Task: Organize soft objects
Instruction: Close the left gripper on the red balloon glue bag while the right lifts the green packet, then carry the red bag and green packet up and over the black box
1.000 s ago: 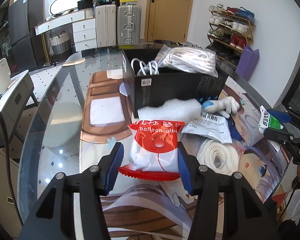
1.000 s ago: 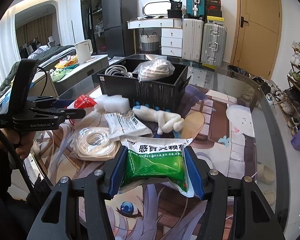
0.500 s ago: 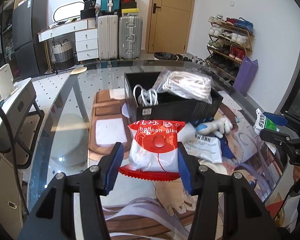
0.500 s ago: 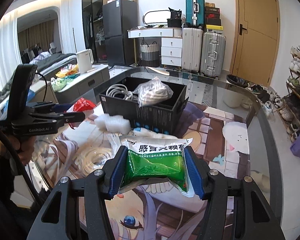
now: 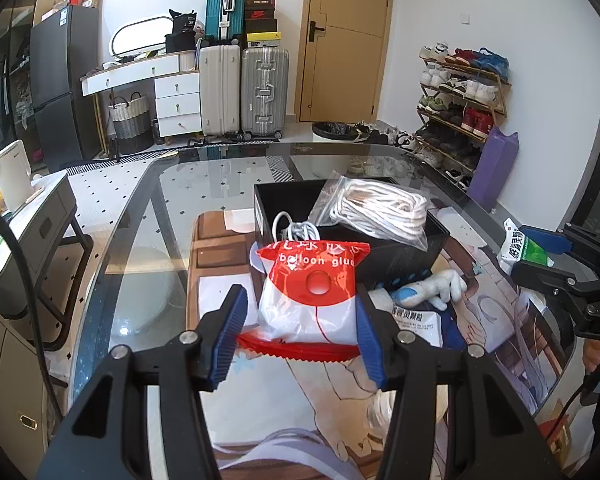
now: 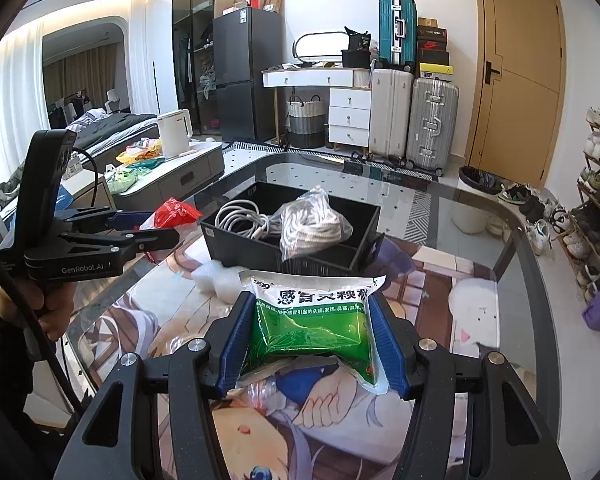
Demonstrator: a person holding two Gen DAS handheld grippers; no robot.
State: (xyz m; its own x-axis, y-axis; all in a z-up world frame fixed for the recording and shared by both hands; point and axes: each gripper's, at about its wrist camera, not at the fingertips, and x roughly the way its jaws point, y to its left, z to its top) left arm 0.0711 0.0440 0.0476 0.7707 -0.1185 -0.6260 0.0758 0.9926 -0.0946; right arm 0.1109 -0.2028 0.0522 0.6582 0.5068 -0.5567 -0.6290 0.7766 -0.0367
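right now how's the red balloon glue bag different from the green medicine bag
The balloon glue bag is red and white with a red ring printed on it; the green medicine bag is green with a white top band. The glue bag sits in the left gripper, its label readable in English; the medicine bag sits in the right gripper, its label Chinese. Both are soft plastic pouches clamped off the table near the black box.

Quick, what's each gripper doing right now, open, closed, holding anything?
Left gripper: closed on the red balloon glue bag.
Right gripper: closed on the green medicine pouch.

Both wrist views toward black bin (image 5: 352, 240)
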